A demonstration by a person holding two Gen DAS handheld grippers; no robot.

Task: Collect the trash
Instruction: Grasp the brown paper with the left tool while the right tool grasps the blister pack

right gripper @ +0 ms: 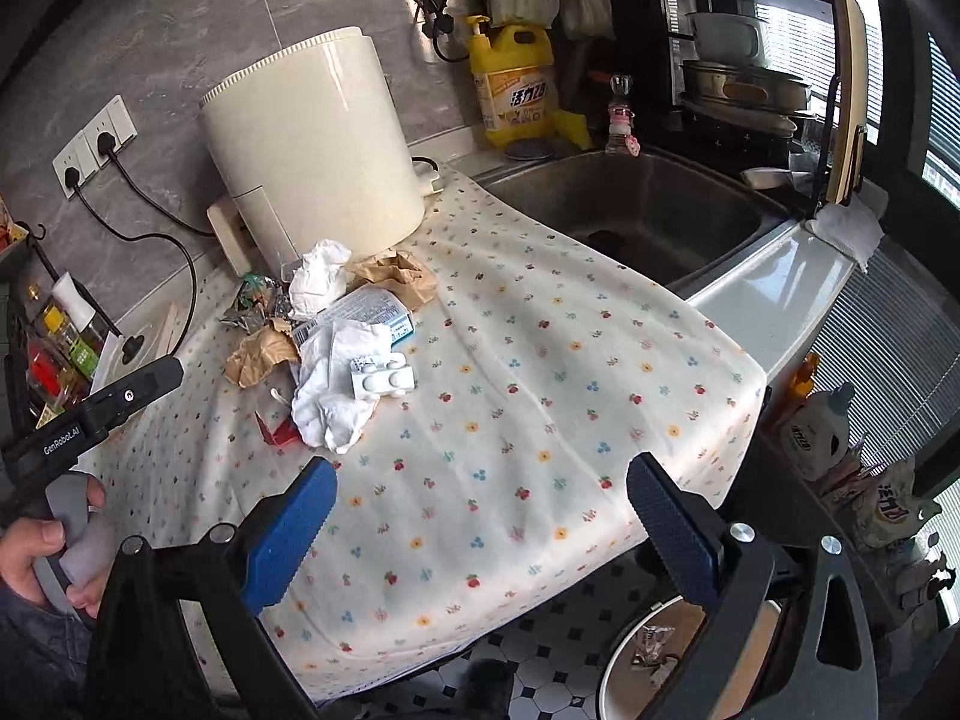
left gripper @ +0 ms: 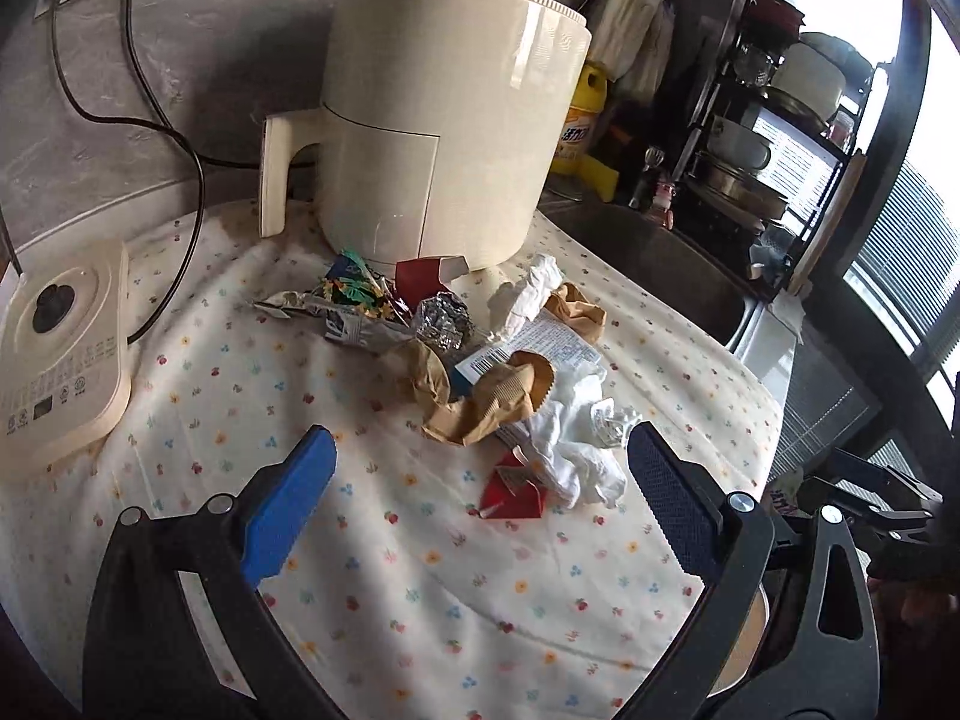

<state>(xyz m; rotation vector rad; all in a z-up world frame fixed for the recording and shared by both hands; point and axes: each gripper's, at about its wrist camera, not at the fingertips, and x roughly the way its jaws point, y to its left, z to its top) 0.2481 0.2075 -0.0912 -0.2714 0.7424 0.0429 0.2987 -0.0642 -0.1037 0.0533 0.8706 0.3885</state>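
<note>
A pile of trash lies on the flowered cloth (left gripper: 420,570) in front of a cream appliance. In the left wrist view, crumpled white tissue (left gripper: 576,444), brown paper (left gripper: 474,402), a red wrapper (left gripper: 513,492), a foil ball (left gripper: 444,318) and a colourful wrapper (left gripper: 354,294) make up the pile. My left gripper (left gripper: 480,480) is open just short of the tissue and red wrapper, holding nothing. The right wrist view shows the same tissue (right gripper: 330,408) with a white blister pack (right gripper: 381,381) on it. My right gripper (right gripper: 480,510) hangs open over the cloth's front edge, right of the pile, empty.
The cream appliance (left gripper: 444,138) stands behind the pile, with a cream base unit (left gripper: 60,360) and power cords to the left. A steel sink (right gripper: 636,210) and yellow detergent bottle (right gripper: 516,84) lie to the right. On the tiled floor below the counter stands a round bin (right gripper: 618,660) holding scraps.
</note>
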